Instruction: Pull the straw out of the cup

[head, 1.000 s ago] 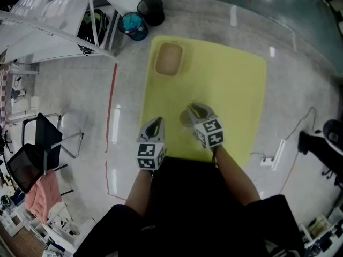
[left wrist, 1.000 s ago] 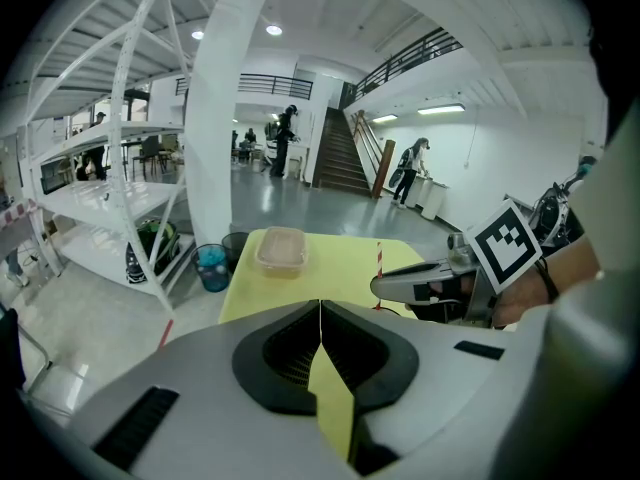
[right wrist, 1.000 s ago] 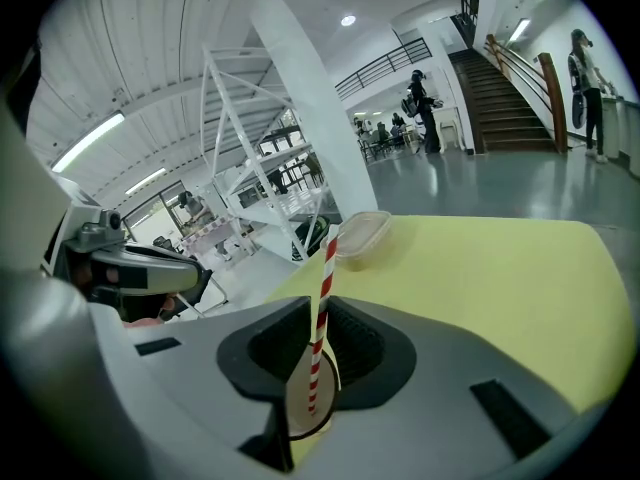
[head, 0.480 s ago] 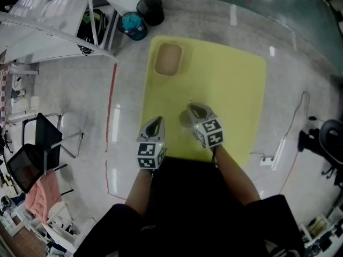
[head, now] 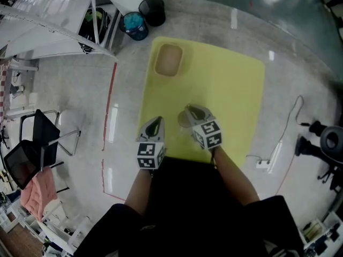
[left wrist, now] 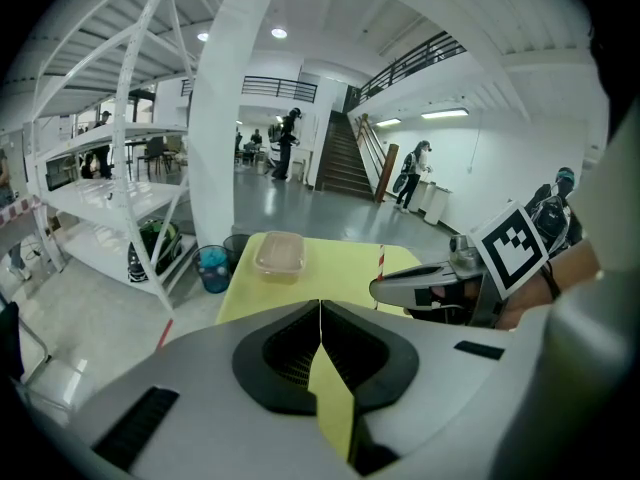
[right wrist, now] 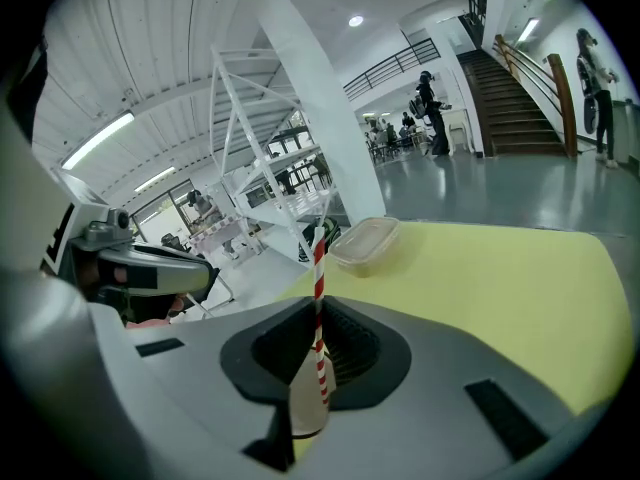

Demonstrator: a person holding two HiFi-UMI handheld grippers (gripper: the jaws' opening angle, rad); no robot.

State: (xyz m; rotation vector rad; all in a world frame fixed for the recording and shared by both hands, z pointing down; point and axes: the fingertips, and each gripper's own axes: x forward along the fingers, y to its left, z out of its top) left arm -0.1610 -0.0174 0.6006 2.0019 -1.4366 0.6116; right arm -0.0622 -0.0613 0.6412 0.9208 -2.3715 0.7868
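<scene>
Yellow table (head: 236, 90): is filling the middle of the head view, with both claws hanging over its near edge in the lower middle of the frame.
Right claw (right wrist: 319, 320): is pressing its jaws together on the straw, pinching it partway up its length; in the head view the Right claw (head: 192, 112) is pointing toward the upper left, over the table.
Straw (right wrist: 320, 268): red-and-white striped, is standing upright between the right jaws at the centre of the right gripper view, its top rising above them. Its lower end is showing against the cup; whether the tip is sitting inside I cannot tell. In the left gripper view the Straw (left wrist: 380, 260) is poking up just above the right claw, right of centre.
Cup (right wrist: 300, 408): pale beige, is showing through the gap below the right jaws, at the lower centre of the right gripper view.
Left claw (left wrist: 320, 310): is holding its jaw tips pressed together with nothing between them, a sliver of the table showing through the narrow gap behind the tips. In the head view the Left claw (head: 156, 122) is hanging just left of the right one, not touching it.
Marker cubes (head: 208, 134): are carrying black-and-white square patterns, one cube on each claw; these patterns are the only print that is showing clearly.
Box (head: 168, 59): shallow and see-through with a lid, is sitting at the table's far left corner, upper middle of the head view, well apart from both claws.
Bins (head: 151, 9): one black and one blue, are standing side by side on the floor beyond that corner.
</scene>
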